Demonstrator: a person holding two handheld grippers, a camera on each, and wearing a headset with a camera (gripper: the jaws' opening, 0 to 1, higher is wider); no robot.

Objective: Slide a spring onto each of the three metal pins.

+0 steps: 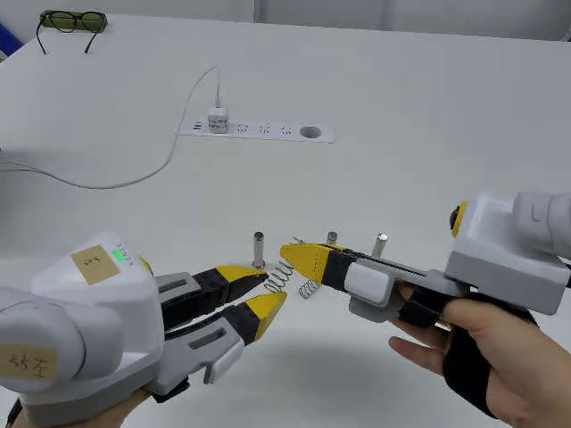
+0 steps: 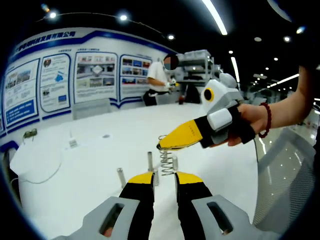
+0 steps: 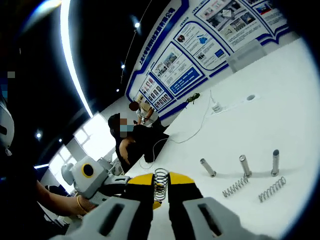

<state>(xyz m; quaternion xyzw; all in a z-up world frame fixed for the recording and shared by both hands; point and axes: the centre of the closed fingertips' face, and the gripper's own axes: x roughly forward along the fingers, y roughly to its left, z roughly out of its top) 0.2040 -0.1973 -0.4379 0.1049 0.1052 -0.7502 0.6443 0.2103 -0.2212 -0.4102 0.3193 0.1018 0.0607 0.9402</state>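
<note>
White workbench (image 1: 401,107) held three pins (image 1: 332,238) — my right gripper (image 3: 161,180) was clamped on a spring (image 3: 161,174), my left gripper (image 2: 164,176) sat just beside it, jaws apart.

Right gripper (image 1: 293,256) pinches a spring (image 2: 166,159); left gripper (image 1: 274,286) jaws parted, tips facing.

Table (image 1: 428,98): white, and we see it running far past both grippers.
Pins (image 1: 332,238): we count three, upright in a row just beyond the right gripper (image 1: 287,254).
Loose springs (image 3: 235,186): two, lying flat just beside the pins.
Power strip (image 1: 268,130): well beyond the pins, with a white cable (image 1: 134,178) plugged in.
Glasses (image 1: 71,20): far corner, well past the left gripper (image 1: 270,290).
</note>
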